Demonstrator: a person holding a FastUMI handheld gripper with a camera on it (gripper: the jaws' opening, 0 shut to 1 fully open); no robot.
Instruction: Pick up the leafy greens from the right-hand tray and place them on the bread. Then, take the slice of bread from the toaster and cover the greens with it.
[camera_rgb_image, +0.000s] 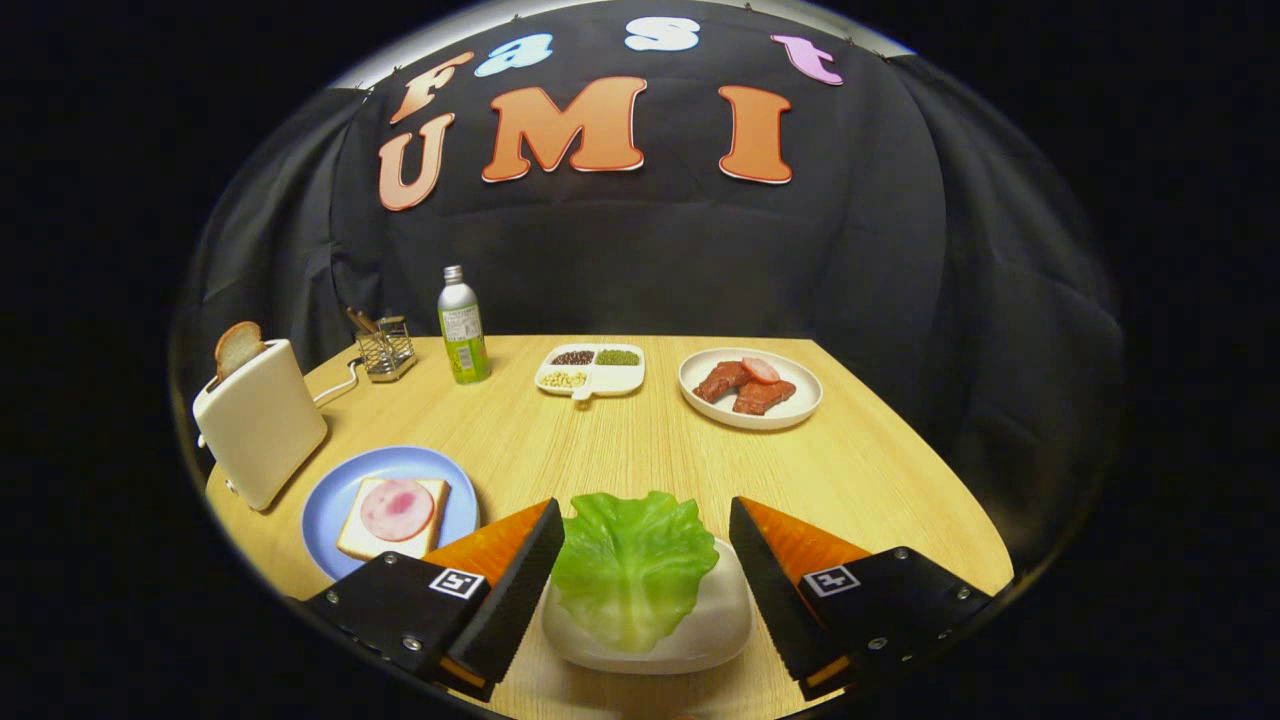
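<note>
A green lettuce leaf (632, 560) lies on a small white tray (715, 630), right between my fingers. My gripper (645, 520) is open, one finger on each side of the leaf, neither pressing on it. To the left of the fingers a blue plate (335, 495) carries a slice of bread (360, 545) topped with a round of pink ham (397, 508). Beyond the plate stands a white toaster (262, 420) with a slice of bread (237, 348) sticking out of its slot.
On the wooden table (620, 440), far beyond the fingers, are a white plate with meat pieces (750, 388), a divided dish of beans (592, 370), a green bottle (463, 325) and a wire holder (385, 348). The table's edge curves off to the right.
</note>
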